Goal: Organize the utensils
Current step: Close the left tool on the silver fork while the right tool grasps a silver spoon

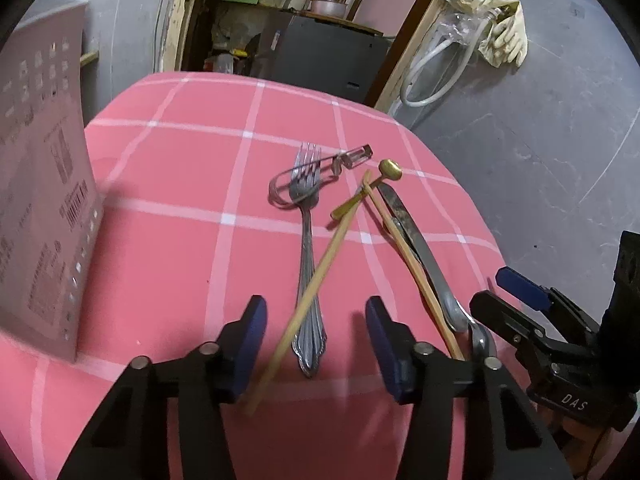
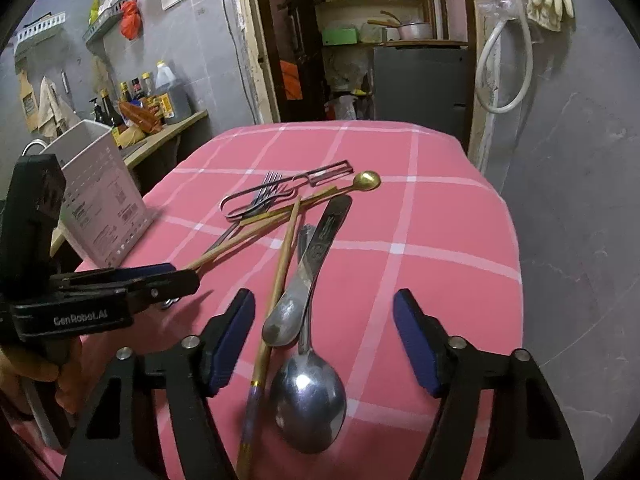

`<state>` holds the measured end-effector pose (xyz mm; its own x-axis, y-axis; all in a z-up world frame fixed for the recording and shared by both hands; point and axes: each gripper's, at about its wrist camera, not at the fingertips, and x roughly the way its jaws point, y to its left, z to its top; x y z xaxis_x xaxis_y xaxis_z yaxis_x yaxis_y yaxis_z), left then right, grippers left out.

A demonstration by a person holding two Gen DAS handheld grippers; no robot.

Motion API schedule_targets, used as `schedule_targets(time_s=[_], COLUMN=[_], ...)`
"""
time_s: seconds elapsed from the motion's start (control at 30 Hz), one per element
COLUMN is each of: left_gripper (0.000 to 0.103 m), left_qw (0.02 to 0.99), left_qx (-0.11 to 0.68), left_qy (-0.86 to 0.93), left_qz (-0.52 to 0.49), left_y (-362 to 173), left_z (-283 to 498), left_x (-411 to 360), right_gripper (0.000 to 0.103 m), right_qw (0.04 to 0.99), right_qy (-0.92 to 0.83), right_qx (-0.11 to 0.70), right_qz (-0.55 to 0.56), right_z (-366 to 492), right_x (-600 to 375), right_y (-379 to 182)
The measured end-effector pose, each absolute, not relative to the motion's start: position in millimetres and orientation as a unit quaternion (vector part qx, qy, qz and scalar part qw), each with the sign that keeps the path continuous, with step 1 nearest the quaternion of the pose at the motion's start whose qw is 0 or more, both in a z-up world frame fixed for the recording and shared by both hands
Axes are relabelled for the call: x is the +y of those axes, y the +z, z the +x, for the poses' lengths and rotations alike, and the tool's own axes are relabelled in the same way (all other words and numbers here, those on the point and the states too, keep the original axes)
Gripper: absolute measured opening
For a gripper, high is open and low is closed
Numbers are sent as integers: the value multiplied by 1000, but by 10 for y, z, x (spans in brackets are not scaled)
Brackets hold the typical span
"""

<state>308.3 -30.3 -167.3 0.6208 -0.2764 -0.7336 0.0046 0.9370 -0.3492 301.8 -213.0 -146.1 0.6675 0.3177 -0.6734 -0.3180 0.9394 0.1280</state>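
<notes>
On the pink checked tablecloth (image 1: 168, 208): one fork (image 1: 306, 216), two chopsticks (image 1: 320, 276), one knife (image 2: 326, 232), two steel spoons (image 2: 308, 404), one small gold spoon (image 2: 366, 181), one peeler (image 2: 288, 188), plus one white holder box (image 2: 100, 184) at the left edge. Left gripper (image 1: 316, 350) is partly open, straddling the fork handle and one chopstick, pads not touching them. Right gripper (image 2: 324, 344) is wider, jaws either side of the two steel spoons, gripping nothing.

**The room around you**

You are facing grey tiled walls (image 2: 580, 128) and an open doorway (image 2: 360, 40) showing cluttered shelves (image 2: 380, 42). Bottles are crowding a side counter (image 2: 176, 128). A pink checked tablecloth (image 1: 192, 184) is covering the table.
</notes>
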Motion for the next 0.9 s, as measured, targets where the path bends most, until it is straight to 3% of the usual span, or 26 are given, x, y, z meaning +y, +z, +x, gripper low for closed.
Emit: schedule_targets(time_s=[0.13, 0.37, 0.63, 0.9], left_gripper=[36, 36, 36, 36], left_qw=[883, 878, 873, 869], left_qx=[426, 421, 418, 426], left_qy=[-97, -121, -84, -33], left_qz=[-171, -193, -237, -250], left_y=[-1675, -1630, -1636, -1674], left_z=[3056, 3022, 2993, 3057], left_x=[-309, -330, -213, -160], right_gripper=[62, 56, 35, 32], right_qw=[909, 899, 905, 905], right_qy=[179, 181, 150, 142], right_qx=[377, 398, 397, 402], right_qz=[-6, -21, -10, -3], right_z=[2990, 3016, 3038, 3087], right_x=[-2113, -2062, -2174, -2226], right_y=[-1489, -1564, -1555, -1588])
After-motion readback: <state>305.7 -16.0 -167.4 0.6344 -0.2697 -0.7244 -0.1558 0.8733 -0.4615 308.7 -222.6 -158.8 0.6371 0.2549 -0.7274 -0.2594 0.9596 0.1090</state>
